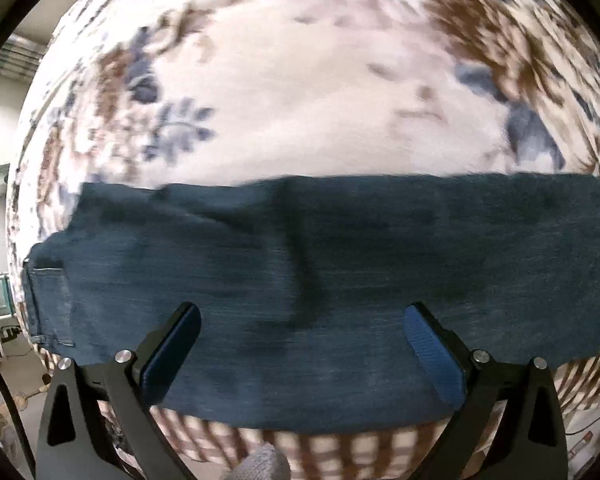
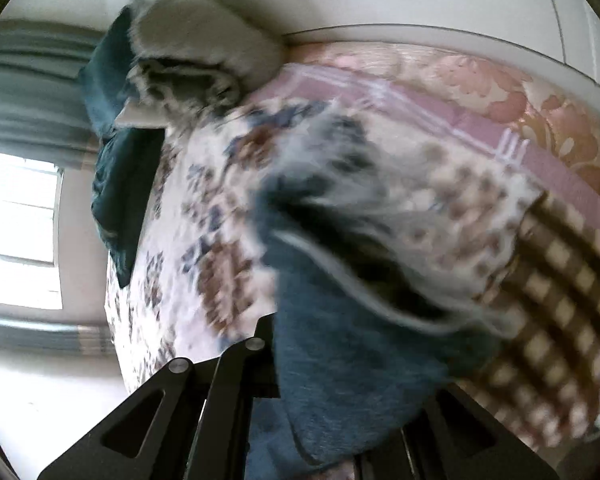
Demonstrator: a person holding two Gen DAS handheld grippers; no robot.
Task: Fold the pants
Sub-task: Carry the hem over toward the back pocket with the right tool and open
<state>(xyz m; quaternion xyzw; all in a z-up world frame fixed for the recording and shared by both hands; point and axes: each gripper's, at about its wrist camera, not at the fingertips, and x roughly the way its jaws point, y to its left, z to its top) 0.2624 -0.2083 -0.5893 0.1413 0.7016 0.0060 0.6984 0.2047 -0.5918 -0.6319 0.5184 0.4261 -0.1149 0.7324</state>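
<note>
Dark blue denim pants (image 1: 320, 264) lie stretched left to right across a floral bedspread (image 1: 300, 100), waistband and pocket at the left end. My left gripper (image 1: 300, 344) hovers open over the near edge of the pants, its blue pads (image 1: 432, 356) apart and empty. In the right wrist view my right gripper (image 2: 340, 392) is shut on a bunched end of the pants (image 2: 340, 352), which fills the space between its fingers and hides their tips. The view is blurred by motion.
The bedspread (image 2: 204, 248) has a brown checked border (image 2: 560, 300) hanging over the bed edge. A pink patterned sheet (image 2: 500, 92) and a dark teal cloth (image 2: 116, 200) with a grey furry item (image 2: 204, 40) lie at the far side. A window (image 2: 16, 220) is at left.
</note>
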